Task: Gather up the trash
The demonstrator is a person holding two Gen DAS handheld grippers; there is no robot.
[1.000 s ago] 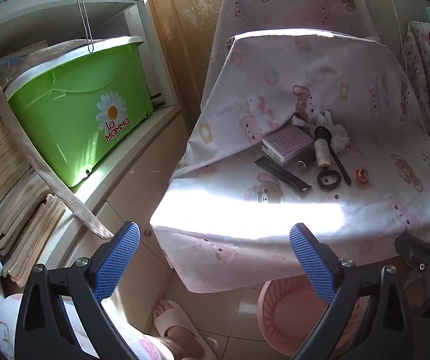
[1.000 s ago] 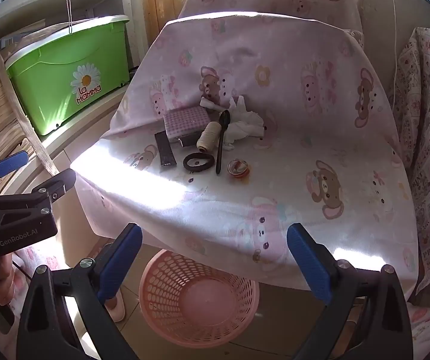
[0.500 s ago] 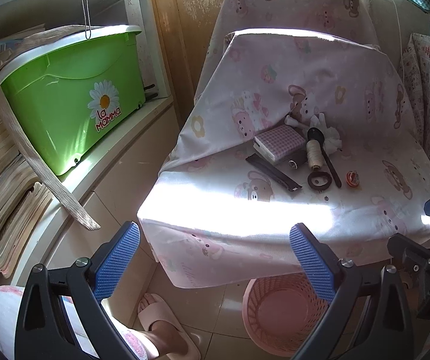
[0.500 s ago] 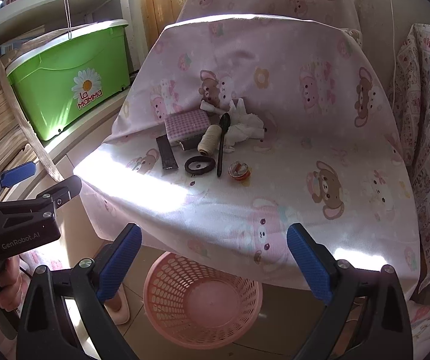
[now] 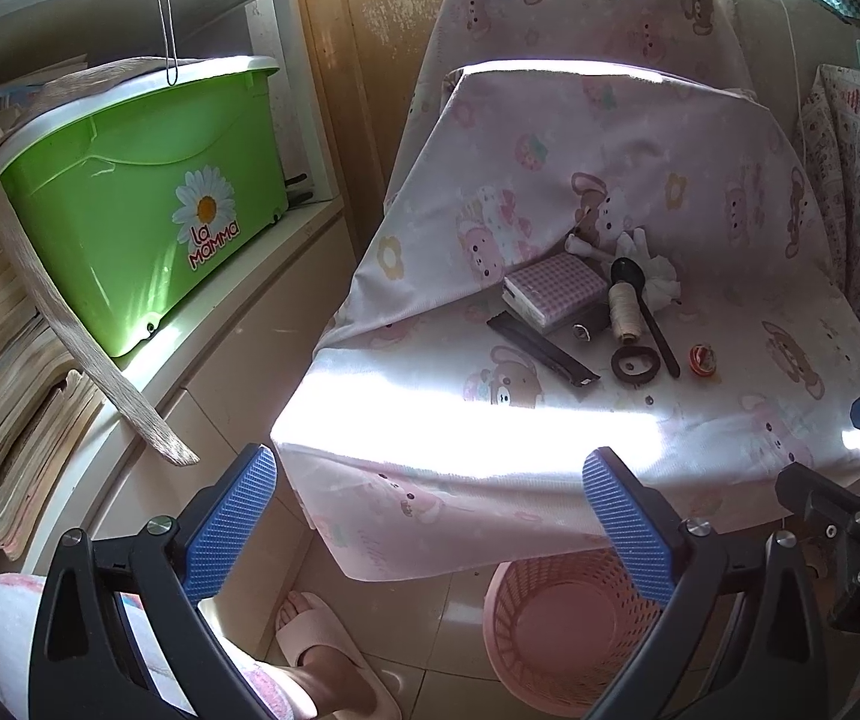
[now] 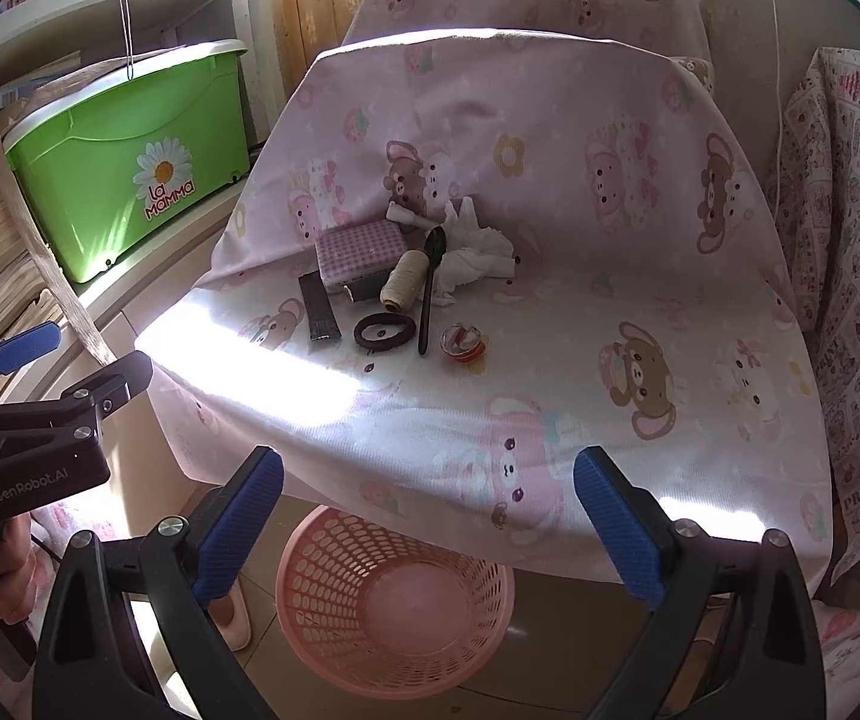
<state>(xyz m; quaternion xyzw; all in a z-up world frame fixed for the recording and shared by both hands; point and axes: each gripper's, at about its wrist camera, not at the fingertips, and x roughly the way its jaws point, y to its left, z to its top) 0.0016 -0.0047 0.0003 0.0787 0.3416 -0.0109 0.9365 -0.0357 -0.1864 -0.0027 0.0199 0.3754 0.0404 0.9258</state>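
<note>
Both wrist views face covered table (image 5: 550,420) from near; share pink basket (image 6: 393,600).

Right gripper (image 6: 426,525) spread wide, holding nothing, above pink basket (image 6: 393,603) on floor. Crumpled tissue (image 6: 478,252), black spoon (image 6: 430,294), thread spool (image 6: 401,279) and hair tie (image 6: 384,331) clustered on pink cloth (image 6: 640,420).

black claw (image 6: 426,531), blue ribbed pads (image 6: 613,525), silver screws.

A crumpled white tissue (image 6: 478,255) lies on the pink sheet behind a black spoon (image 6: 428,288); a small red-and-clear wrapper (image 6: 463,342) sits nearer the edge, above a pink mesh wastebasket (image 6: 393,600) standing upright on the floor.
</note>
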